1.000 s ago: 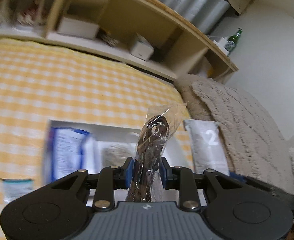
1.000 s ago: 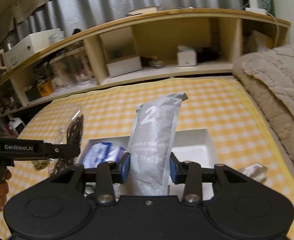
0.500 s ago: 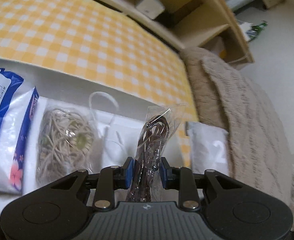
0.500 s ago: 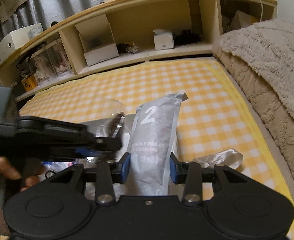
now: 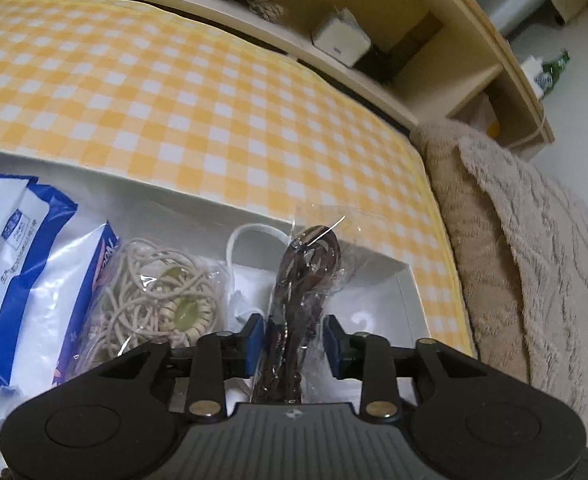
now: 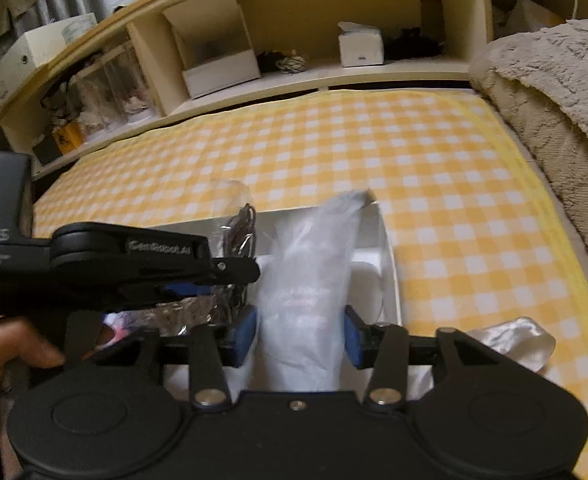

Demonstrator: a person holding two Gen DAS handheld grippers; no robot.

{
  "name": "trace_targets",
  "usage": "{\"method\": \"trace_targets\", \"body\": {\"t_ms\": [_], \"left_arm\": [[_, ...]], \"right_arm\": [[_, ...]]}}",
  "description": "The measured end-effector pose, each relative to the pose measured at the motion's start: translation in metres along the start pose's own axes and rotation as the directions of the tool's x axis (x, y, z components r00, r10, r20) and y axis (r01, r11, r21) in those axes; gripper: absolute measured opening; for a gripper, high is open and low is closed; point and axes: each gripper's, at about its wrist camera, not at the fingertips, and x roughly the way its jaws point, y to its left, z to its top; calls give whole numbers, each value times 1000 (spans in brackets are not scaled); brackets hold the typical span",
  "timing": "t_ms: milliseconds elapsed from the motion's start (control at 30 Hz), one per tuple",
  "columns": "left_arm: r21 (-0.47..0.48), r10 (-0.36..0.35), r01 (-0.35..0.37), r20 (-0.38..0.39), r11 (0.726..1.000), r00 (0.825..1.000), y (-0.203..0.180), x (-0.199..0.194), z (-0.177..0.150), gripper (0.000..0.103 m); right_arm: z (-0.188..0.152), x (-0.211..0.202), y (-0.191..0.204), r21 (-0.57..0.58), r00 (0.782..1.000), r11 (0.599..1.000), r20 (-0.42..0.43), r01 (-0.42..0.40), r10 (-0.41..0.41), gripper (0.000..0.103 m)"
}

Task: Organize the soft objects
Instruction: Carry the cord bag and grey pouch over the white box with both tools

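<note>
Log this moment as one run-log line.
left gripper: opening, brown cord bag between pads | right gripper: opening, grey pouch | both over white box

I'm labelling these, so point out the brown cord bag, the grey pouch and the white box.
brown cord bag [image 5: 308, 268], left wrist view, dark coil.
grey pouch [image 6: 310, 264], right wrist view, mid-body.
white box [image 5: 408, 300], left wrist view, right wall.

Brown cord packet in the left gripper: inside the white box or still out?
Inside. The brown cord packet stands within the white box walls, between the left gripper pads, whose jaws are opening.
</note>
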Motion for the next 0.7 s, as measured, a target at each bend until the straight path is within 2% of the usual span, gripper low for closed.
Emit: {"method": "trace_targets", "body": {"t_ms": [100, 267, 467, 533, 567, 600, 667, 700], "left_arm": [[27, 5, -4, -19, 1000, 1000, -9, 0, 2, 50], [87, 10, -8, -23, 996, 1000, -19, -8, -4, 64], [123, 24, -22, -11, 992, 1000, -27, -25, -6, 64], [137, 25, -25, 3, 990, 1000, -28, -33, -6, 63], [152, 22, -23, 10, 988, 1000, -30, -36, -6, 59], [162, 22, -24, 17, 986, 1000, -30, -38, -5, 54], [175, 13, -17, 25, 984, 1000, -30, -41, -4, 36], [177, 7, -12, 27, 984, 1000, -29, -41, -3, 32]], "right_arm": [[-1, -3, 0, -5, 999, 999, 12, 35, -35, 68], [-2, -15, -7, 6, 999, 999, 16, 46, -46, 69], [-8, -27, -9, 10, 998, 998, 11, 64, -64, 68], [-11, -29, -6, -7, 998, 998, 10, 62, -62, 65], [-12, -30, -3, -22, 998, 998, 8, 55, -54, 55], [-13, -29, 0, -37, 999, 998, 4, 41, -41, 44], [-14, -25, 7, -64, 1000, 998, -9, 15, -16, 37], [-14, -22, 11, -83, 1000, 997, -11, 6, -7, 34]]}}
